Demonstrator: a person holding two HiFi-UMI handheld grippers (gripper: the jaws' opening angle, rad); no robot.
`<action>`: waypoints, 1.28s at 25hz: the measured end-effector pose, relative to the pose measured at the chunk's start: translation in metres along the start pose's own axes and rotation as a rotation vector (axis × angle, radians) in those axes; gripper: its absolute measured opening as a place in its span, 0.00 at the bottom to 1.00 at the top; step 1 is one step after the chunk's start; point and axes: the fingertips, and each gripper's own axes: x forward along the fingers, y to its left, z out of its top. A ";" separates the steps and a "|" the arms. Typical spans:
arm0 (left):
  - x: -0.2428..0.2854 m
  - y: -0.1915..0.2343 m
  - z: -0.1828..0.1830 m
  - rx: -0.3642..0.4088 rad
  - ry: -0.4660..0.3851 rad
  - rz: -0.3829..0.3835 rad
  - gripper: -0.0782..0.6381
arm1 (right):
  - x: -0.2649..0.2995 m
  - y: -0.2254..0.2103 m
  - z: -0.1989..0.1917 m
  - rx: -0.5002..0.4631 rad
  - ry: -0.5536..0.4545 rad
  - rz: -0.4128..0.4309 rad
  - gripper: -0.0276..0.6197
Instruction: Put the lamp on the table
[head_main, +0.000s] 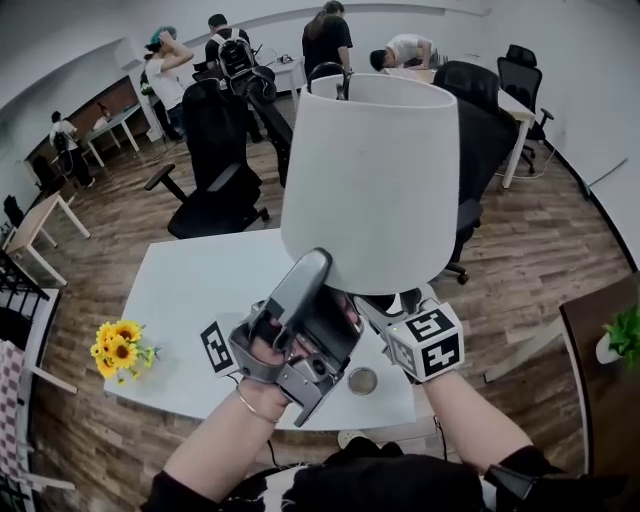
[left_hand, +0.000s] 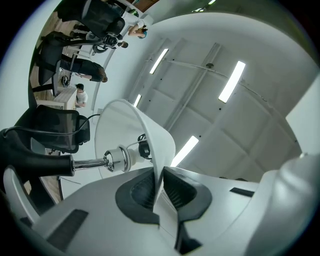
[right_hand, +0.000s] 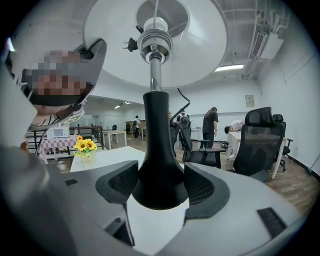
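Observation:
The lamp is held in the air above the near part of the white table (head_main: 190, 290), and its white shade (head_main: 370, 180) fills the middle of the head view. My left gripper (head_main: 322, 262) points upward and is shut on the shade's lower rim. In the left gripper view the thin rim (left_hand: 159, 192) runs between the dark pads (left_hand: 142, 192). My right gripper (head_main: 392, 302) sits just under the shade, mostly hidden by it. In the right gripper view it (right_hand: 159, 187) is shut on the lamp's black flared stem (right_hand: 159, 150), with the chrome rod and socket (right_hand: 155, 42) above.
A small vase of sunflowers (head_main: 120, 348) stands near the table's left front corner. A small round tin (head_main: 362, 381) lies at the table's front edge. Black office chairs (head_main: 215, 160) stand behind the table, and several people are at desks farther back.

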 end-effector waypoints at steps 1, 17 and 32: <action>0.002 0.006 0.003 0.000 0.002 -0.004 0.14 | 0.004 -0.004 -0.001 0.006 0.005 0.001 0.50; 0.016 0.099 0.053 0.026 -0.012 -0.032 0.14 | 0.072 -0.075 -0.019 0.043 0.074 0.040 0.50; -0.003 0.164 0.081 0.171 -0.109 0.096 0.14 | 0.141 -0.092 -0.054 0.026 0.136 0.274 0.51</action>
